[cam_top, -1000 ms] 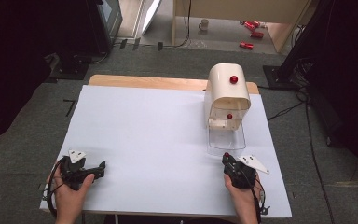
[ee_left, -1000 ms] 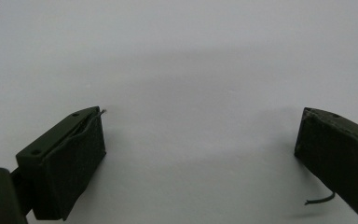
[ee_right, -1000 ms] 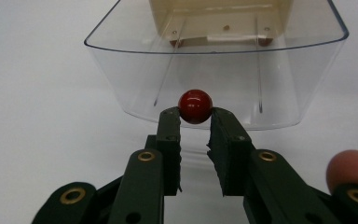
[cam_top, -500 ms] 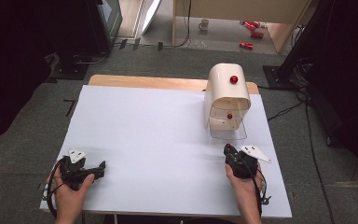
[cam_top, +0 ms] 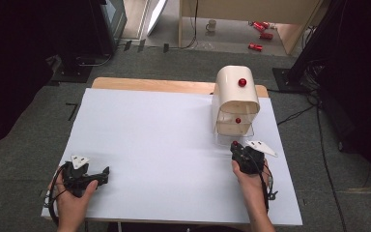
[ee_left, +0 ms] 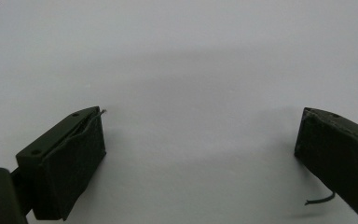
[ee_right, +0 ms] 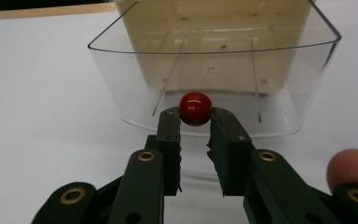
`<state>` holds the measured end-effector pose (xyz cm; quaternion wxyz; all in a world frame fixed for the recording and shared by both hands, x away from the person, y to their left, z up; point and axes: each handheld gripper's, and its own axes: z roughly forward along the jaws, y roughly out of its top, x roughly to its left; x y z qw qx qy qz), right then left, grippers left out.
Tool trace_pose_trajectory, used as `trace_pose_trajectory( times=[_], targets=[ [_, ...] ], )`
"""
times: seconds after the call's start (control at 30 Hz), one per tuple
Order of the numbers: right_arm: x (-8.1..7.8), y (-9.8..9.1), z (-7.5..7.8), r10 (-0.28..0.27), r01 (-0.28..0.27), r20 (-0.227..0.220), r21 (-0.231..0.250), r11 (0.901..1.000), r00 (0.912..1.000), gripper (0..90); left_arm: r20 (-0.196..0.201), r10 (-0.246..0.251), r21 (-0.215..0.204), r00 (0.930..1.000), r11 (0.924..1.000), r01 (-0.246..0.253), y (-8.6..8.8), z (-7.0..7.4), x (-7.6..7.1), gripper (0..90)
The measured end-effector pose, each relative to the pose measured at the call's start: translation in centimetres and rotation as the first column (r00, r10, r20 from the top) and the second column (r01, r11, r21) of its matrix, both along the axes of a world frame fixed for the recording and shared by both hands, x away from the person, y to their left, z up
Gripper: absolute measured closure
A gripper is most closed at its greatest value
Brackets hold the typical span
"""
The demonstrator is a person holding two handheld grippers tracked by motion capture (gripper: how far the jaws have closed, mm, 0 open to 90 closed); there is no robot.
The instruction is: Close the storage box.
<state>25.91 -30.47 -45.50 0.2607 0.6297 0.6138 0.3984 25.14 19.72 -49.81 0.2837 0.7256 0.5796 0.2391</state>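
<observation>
On the white table (cam_top: 164, 145), right gripper (ee_right: 195, 122) pinches the clear drawer's (ee_right: 284, 84) red knob (ee_right: 196, 108) below the cream cabinet (cam_top: 235, 94); left gripper (ee_left: 200, 154) rests spread; the round knob risks slipping out.

Red knob (ee_right: 196, 108), clear drawer (ee_right: 223, 84), cream cabinet (cam_top: 235, 92), white table (cam_top: 159, 145).

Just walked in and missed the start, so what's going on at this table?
A person works with a handheld gripper in each hand at a white table. The right gripper has its jaws closed on the red knob of a clear drawer, pulled partway out of a cream cabinet that also has a red knob on top. The left gripper sits with its jaws wide apart over bare table, holding nothing.
</observation>
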Motion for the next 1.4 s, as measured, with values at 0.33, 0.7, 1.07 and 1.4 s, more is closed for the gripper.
trace_pose_trajectory(
  times=[0.33, 0.7, 1.07, 1.4],
  targets=[
    [1.5, 0.0, -0.2, -0.010, 0.010, -0.003, 0.003, 0.9999, 0.9999, 75.4, 0.000, 0.000, 0.000, 1.0000, 1.0000, 0.000, 0.0, 0.0, 0.0, 1.6],
    [3.0, -0.1, -0.6, -0.015, 0.015, -0.014, -0.006, 0.9999, 0.9998, 75.5, -0.001, -0.001, 0.001, 1.0000, 1.0000, 0.001, 0.0, 0.0, 0.0, 1.6],
    [4.1, -0.1, -1.4, -0.020, 0.020, -0.030, -0.018, 0.9996, 0.9993, 75.5, 0.000, -0.001, 0.000, 1.0000, 1.0000, 0.001, 0.0, 0.0, 0.0, 1.6],
    [4.7, -0.1, -1.8, -0.026, 0.026, -0.031, -0.020, 0.9995, 0.9992, 75.5, 0.000, 0.000, 0.000, 1.0000, 1.0000, 0.000, 0.0, 0.0, 0.0, 1.6]
  ],
)
